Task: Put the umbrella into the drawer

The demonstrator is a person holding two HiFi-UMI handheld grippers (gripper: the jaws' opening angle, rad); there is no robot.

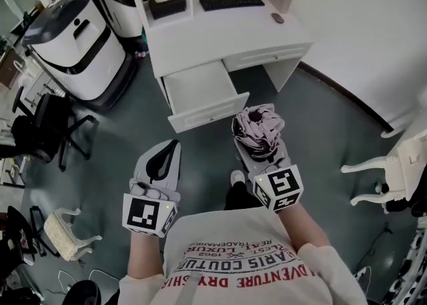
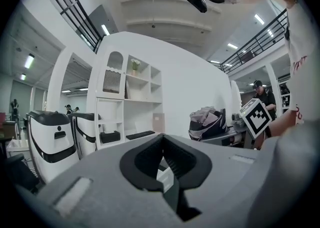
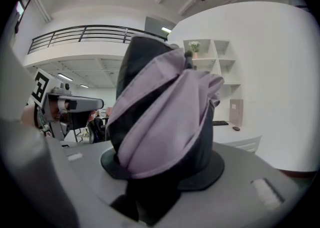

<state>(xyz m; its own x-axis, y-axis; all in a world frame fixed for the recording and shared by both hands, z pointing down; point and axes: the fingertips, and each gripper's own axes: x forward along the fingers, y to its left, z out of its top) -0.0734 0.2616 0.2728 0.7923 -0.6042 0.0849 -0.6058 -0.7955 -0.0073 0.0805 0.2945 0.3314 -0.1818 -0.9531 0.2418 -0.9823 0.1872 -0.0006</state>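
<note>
While my right gripper clamps its jaws on the folded umbrella, just short of the open drawer, my left gripper seems empty, jaws together; stowing is still left.

The lower end of the folded lilac-and-black fabric umbrella is being hidden between the grey jaws of the right gripper. The ornate white chair is being cut off by the head view's right edge.
</note>
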